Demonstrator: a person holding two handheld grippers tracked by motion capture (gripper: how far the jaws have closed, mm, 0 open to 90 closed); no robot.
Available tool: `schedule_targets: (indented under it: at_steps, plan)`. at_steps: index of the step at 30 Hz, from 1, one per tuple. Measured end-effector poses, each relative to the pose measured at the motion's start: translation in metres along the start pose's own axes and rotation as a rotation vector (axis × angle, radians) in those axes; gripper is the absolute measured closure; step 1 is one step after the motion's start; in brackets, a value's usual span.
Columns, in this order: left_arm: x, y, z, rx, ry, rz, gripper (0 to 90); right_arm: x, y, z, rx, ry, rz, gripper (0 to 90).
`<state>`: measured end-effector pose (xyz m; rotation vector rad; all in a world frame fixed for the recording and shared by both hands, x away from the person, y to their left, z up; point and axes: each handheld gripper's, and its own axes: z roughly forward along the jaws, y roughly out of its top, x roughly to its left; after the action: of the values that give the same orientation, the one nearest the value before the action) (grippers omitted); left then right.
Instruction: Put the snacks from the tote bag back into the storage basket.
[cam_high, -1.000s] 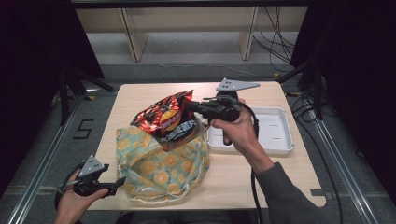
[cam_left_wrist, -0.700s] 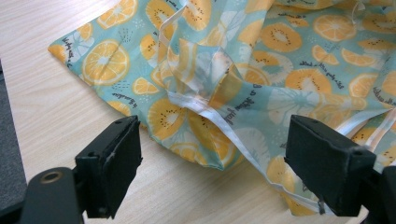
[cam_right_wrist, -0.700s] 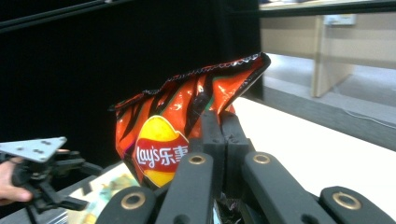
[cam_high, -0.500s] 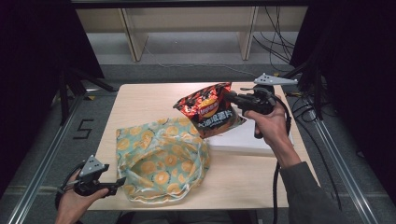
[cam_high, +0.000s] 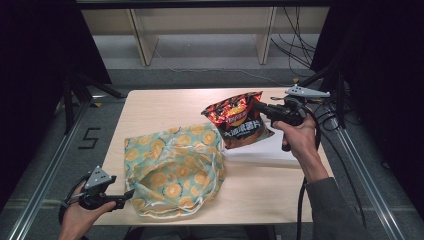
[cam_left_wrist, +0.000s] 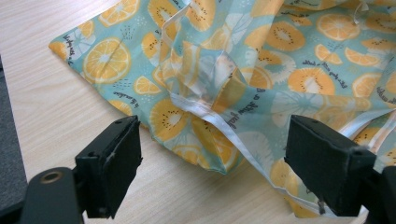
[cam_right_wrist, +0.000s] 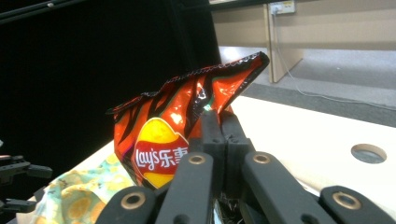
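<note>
From the high view, the right gripper (cam_high: 260, 107) holds a red chip bag (cam_high: 237, 120) by its edge, lifted over the right part of the desk (cam_high: 165, 107) above a white tray (cam_high: 270, 150). The left gripper (cam_high: 122, 196) sits at the desk's near left corner, beside an orange-print cloth bag (cam_high: 172, 167).

In the left gripper view, the fingers (cam_left_wrist: 112, 161) stand wide apart, clasping nothing, with the cloth bag's white hem (cam_left_wrist: 224, 128) between them.

In the right gripper view, the fingers (cam_right_wrist: 219, 135) are pressed together on the chip bag (cam_right_wrist: 173, 135).
</note>
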<state>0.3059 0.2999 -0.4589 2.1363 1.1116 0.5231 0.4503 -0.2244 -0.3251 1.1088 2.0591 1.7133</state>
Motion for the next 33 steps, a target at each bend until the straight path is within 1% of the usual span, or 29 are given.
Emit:
schedule_targets:
  at_steps: [1, 2, 4, 5, 6, 7, 9, 10, 11, 12, 13, 14, 15, 16, 18, 19, 20, 21, 22, 23, 24, 25, 26, 27, 28, 29, 30, 31, 33]
  plan:
    - [0.000, 0.000, 0.001, -0.010, -0.002, -0.003, 17.9, -0.001, -0.002, 0.000, 0.004, -0.007, 0.005, 90.0]
    - [0.000, 0.000, 0.000, -0.002, -0.001, -0.002, 17.8, -0.003, -0.003, 0.000, 0.006, -0.009, 0.000, 90.0]
    - [0.000, 0.000, 0.000, 0.012, 0.005, 0.000, 17.9, -0.005, -0.006, 0.000, 0.007, -0.019, 0.018, 90.0]
    - [-0.001, 0.000, 0.000, 0.003, 0.003, -0.002, 17.9, -0.006, -0.008, 0.001, 0.007, -0.021, 0.025, 90.0]
    - [0.000, 0.000, 0.000, 0.005, 0.004, -0.001, 17.9, -0.008, -0.009, 0.001, 0.008, -0.031, 0.006, 90.0]
    - [0.000, 0.000, 0.001, 0.003, 0.001, -0.002, 17.9, -0.008, -0.011, 0.001, 0.006, -0.024, 0.038, 90.0]
    - [-0.001, -0.001, 0.003, -0.004, -0.016, -0.014, 17.8, -0.012, -0.015, 0.003, 0.009, -0.025, 0.024, 90.0]
    - [-0.002, -0.001, 0.003, 0.009, -0.011, 0.001, 17.9, -0.012, -0.016, 0.003, 0.021, -0.035, 0.036, 90.0]
    - [-0.003, -0.001, 0.003, 0.009, -0.003, 0.001, 17.9, -0.014, -0.020, 0.004, 0.022, -0.036, 0.035, 90.0]
    - [-0.003, -0.001, 0.004, -0.007, -0.004, 0.004, 17.9, -0.014, -0.022, 0.004, 0.028, -0.041, 0.035, 90.0]
    - [-0.003, 0.000, 0.003, 0.010, -0.001, 0.010, 17.9, -0.015, -0.023, 0.005, 0.028, -0.044, 0.041, 90.0]
    - [-0.003, -0.001, 0.004, 0.003, -0.005, 0.006, 17.9, -0.016, -0.025, 0.005, 0.031, -0.039, 0.045, 90.0]
    - [-0.002, 0.000, 0.003, 0.014, -0.008, 0.006, 17.9, -0.017, -0.028, 0.006, 0.026, -0.046, 0.054, 90.0]
    - [-0.004, -0.001, 0.005, 0.002, -0.007, -0.011, 17.9, -0.018, -0.030, 0.006, 0.028, -0.045, 0.063, 90.0]
    - [-0.003, -0.001, 0.005, 0.014, -0.011, -0.007, 17.8, -0.021, -0.035, 0.007, 0.033, -0.059, 0.073, 90.0]
    - [-0.003, -0.001, 0.005, 0.016, -0.008, -0.007, 17.9, -0.023, -0.038, 0.007, 0.026, -0.053, 0.093, 90.0]
    - [-0.003, -0.001, 0.005, 0.015, -0.014, -0.002, 17.9, -0.026, -0.040, 0.008, 0.021, -0.060, 0.070, 90.0]
    - [-0.003, -0.001, 0.004, 0.012, -0.003, 0.006, 17.9, -0.028, -0.043, 0.008, 0.015, -0.066, 0.064, 90.0]
    - [-0.003, -0.001, 0.004, 0.016, -0.004, 0.007, 17.9, -0.028, -0.045, 0.007, 0.019, -0.072, 0.083, 90.0]
    - [-0.003, -0.001, 0.005, -0.002, -0.006, -0.006, 17.8, -0.029, -0.048, 0.007, 0.021, -0.076, 0.093, 90.0]
    - [-0.003, -0.001, 0.005, 0.015, -0.013, -0.006, 17.9, -0.030, -0.048, 0.005, 0.033, -0.086, 0.108, 90.0]
    - [-0.003, -0.001, 0.005, 0.017, -0.012, -0.007, 17.9, -0.033, -0.050, 0.005, 0.022, -0.087, 0.126, 90.0]
    - [-0.003, -0.001, 0.006, 0.017, -0.016, -0.004, 17.8, -0.036, -0.052, 0.004, 0.017, -0.096, 0.124, 90.0]
    - [-0.003, -0.001, 0.006, 0.018, -0.014, 0.008, 17.9, -0.037, -0.054, 0.003, 0.021, -0.103, 0.143, 90.0]
    - [-0.003, -0.001, 0.006, 0.019, -0.016, 0.003, 17.9, -0.039, -0.055, 0.002, 0.015, -0.112, 0.145, 90.0]
    - [-0.003, -0.001, 0.006, 0.019, -0.017, 0.008, 17.9, -0.041, -0.057, 0.000, 0.009, -0.111, 0.170, 90.0]
    - [-0.003, -0.001, 0.006, 0.019, -0.018, 0.008, 17.9, -0.042, -0.059, -0.002, 0.010, -0.124, 0.179, 90.0]
    - [-0.003, -0.001, 0.005, 0.020, -0.016, 0.009, 17.9, -0.046, -0.061, -0.003, 0.004, -0.139, 0.158, 90.0]
    - [-0.003, -0.001, 0.005, 0.020, -0.016, 0.010, 17.9, -0.047, -0.064, -0.005, 0.004, -0.149, 0.205, 90.0]
